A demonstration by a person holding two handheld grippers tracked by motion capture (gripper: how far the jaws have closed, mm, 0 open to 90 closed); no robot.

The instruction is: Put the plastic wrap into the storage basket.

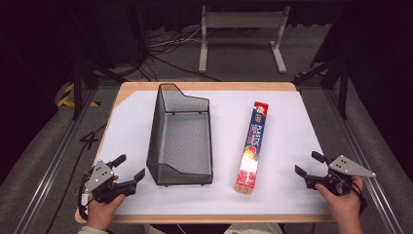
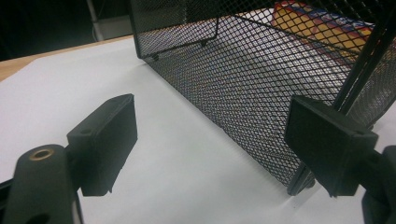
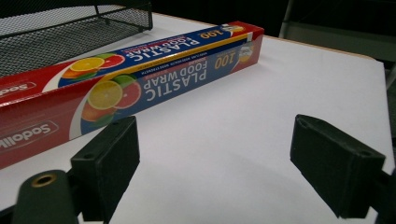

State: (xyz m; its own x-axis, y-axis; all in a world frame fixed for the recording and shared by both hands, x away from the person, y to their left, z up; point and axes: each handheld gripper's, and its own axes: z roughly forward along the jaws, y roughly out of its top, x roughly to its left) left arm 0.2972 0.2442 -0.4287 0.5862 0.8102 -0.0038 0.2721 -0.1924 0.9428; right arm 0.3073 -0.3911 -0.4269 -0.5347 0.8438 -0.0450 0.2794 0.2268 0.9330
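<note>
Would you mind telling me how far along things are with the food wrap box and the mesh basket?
Nothing looks done yet: the food wrap box lies on the white table cover, beside the empty mesh basket. Nothing is in hand: the left gripper and right gripper stand open near the table's front. Any handling of the box is left.

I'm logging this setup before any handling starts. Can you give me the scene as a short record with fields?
surface: table under a white sheet
basket: black mesh basket, empty, left of centre
box: plastic food wrap box, lying flat, right of the basket, apart from it
left gripper: open, holding nothing, by the basket's near left corner
right gripper: open, holding nothing, right of the box
</note>
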